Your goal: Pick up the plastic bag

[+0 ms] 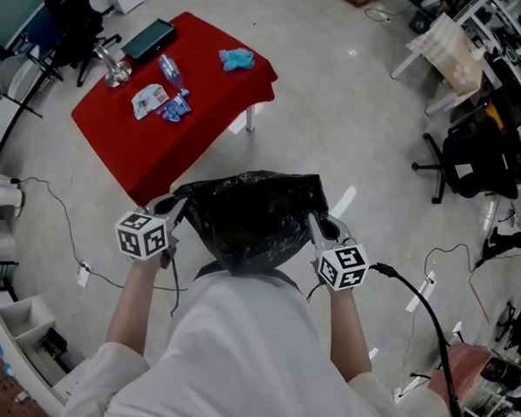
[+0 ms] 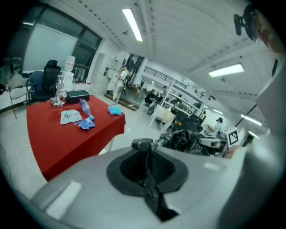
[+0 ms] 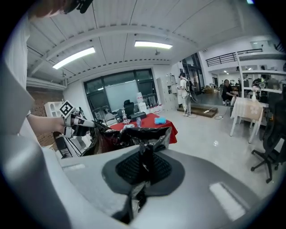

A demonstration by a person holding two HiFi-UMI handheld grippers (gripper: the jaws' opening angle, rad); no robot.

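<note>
A black plastic bag [image 1: 247, 216] hangs stretched open between my two grippers, above the floor and in front of the person's torso. My left gripper [image 1: 179, 205] is shut on the bag's left rim, and a thin strip of black film runs between its closed jaws [image 2: 147, 150]. My right gripper [image 1: 317, 224] is shut on the right rim, with crumpled film bunched at its jaws [image 3: 145, 154]. The bag [image 3: 127, 134] spreads toward the left gripper [image 3: 85, 125] in the right gripper view. The left gripper view shows the bag [image 2: 185, 139] reaching across to the right gripper [image 2: 214, 142].
A red-covered table [image 1: 190, 134] stands ahead, carrying a blue cloth [image 1: 236, 59], a bottle [image 1: 169, 69], a black case [image 1: 148, 39] and a metal object [image 1: 116, 72]. A black office chair [image 1: 476, 158] and white furniture [image 1: 443, 52] stand at the right. Cables lie on the floor.
</note>
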